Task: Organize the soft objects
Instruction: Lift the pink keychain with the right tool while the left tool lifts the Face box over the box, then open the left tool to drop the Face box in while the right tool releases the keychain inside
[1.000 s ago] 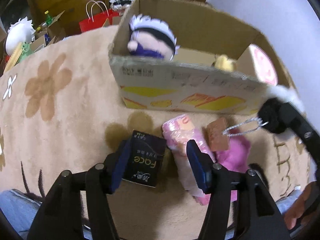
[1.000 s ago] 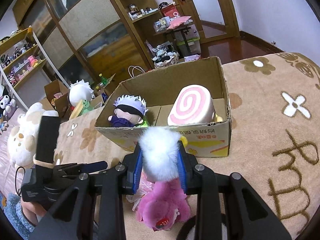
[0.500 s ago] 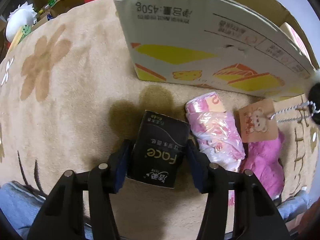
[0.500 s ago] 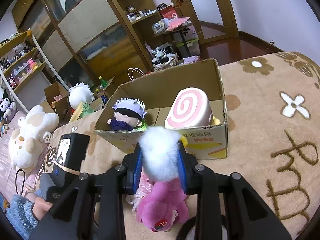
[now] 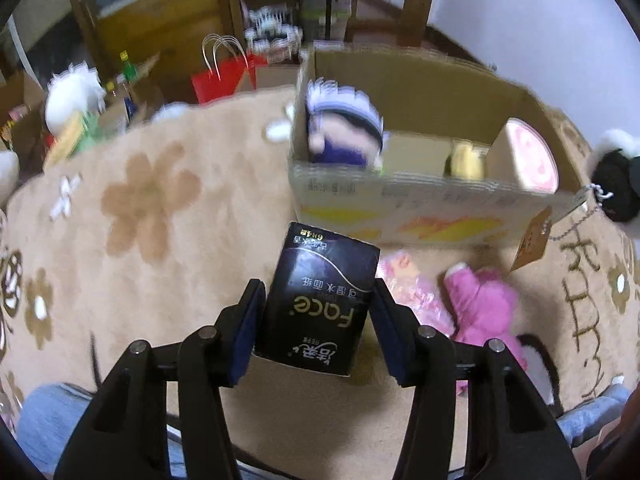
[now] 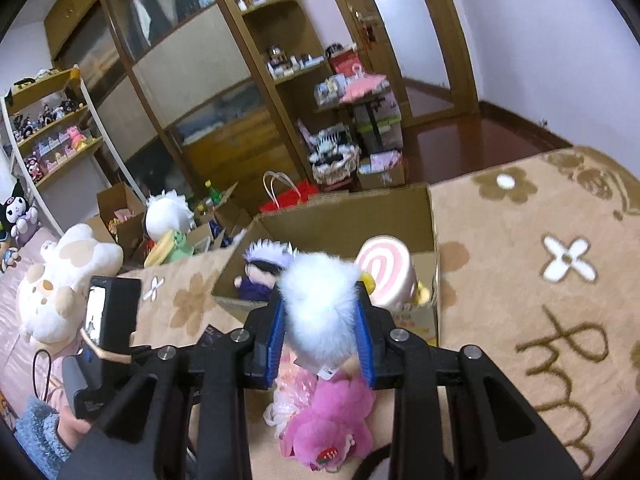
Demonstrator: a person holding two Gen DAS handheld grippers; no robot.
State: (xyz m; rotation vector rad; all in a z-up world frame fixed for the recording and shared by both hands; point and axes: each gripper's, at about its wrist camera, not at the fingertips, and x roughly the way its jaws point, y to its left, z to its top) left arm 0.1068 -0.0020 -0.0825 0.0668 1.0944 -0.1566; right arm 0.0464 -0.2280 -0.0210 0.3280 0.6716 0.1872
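My left gripper (image 5: 316,312) is shut on a black tissue pack (image 5: 320,300) and holds it above the beige rug, short of the cardboard box (image 5: 420,208). My right gripper (image 6: 320,316) is shut on a white fluffy plush (image 6: 320,304) and holds it in front of the box (image 6: 352,216). That plush shows at the right of the left wrist view (image 5: 616,168), with a tag on a chain. In the box sit a white-haired doll (image 5: 344,128), a pink swirl roll cushion (image 6: 384,276) and a yellow toy (image 5: 464,160). A pink plush (image 6: 328,428) and a pink wrapped pack (image 5: 412,292) lie on the rug.
The beige flower-patterned rug (image 6: 540,280) spreads around the box. A large white plush (image 6: 60,284) sits at the left. A red paper bag (image 5: 224,76), open cartons and wooden shelves (image 6: 256,120) stand behind the rug.
My left gripper closed on the black tissue pack and lifted it off the rug, tilting up toward the box. My right gripper rose a little with the white plush.
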